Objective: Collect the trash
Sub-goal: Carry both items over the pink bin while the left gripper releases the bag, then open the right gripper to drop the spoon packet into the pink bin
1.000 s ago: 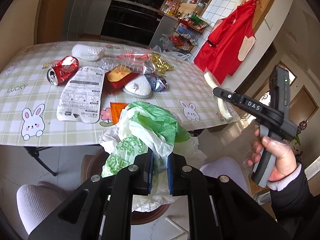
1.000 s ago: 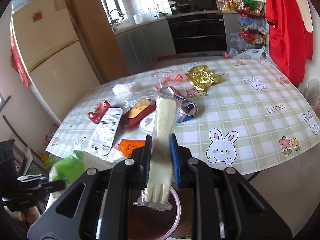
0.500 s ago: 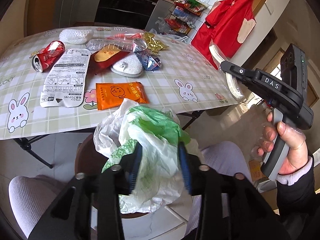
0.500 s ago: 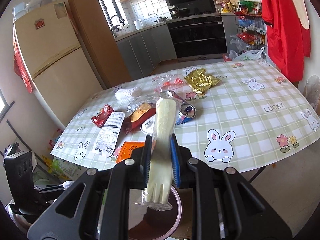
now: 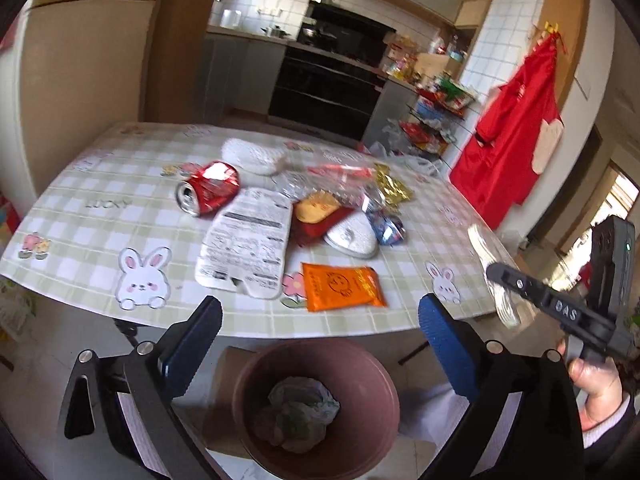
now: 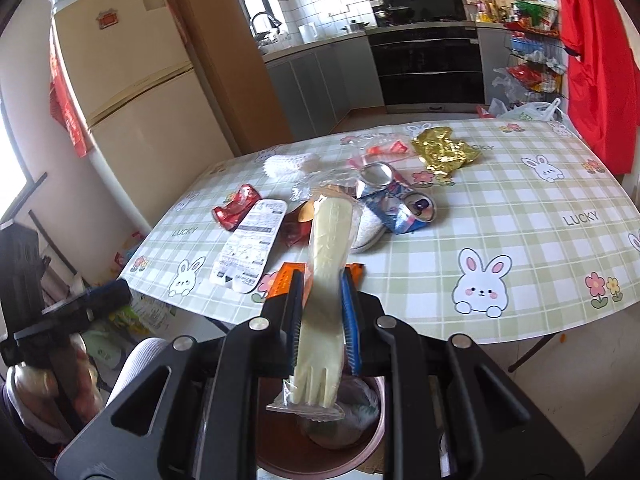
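Observation:
My left gripper (image 5: 320, 312) hangs over a brown bin (image 5: 256, 364) on the floor, its jaws opening wide with nothing between them. A crumpled white and green plastic bag (image 5: 298, 408) lies inside the bin. My right gripper (image 6: 322, 280) is shut on a cream plastic fork (image 6: 330, 232) in a clear wrapper, held above the same bin (image 6: 320, 468). In the left wrist view that right gripper (image 5: 504, 276) sits at the right, a hand on its handle. Trash on the checked table (image 5: 80, 240) includes a crushed red can (image 5: 208, 192), an orange packet (image 5: 340, 286) and a white printed pack (image 5: 248, 248).
Further back on the table lie a blue can (image 6: 404, 212), a gold wrapper (image 6: 444, 152) and a white foam net (image 6: 288, 164). A fridge (image 6: 132, 92) stands left, kitchen counters behind, a red garment (image 5: 516, 140) hangs right. The person's knees flank the bin.
The left gripper's jaws went from shut on the plastic bag to wide apart, and the bag dropped into the bin. The left gripper then tilted up toward the table. The right gripper kept its fork.

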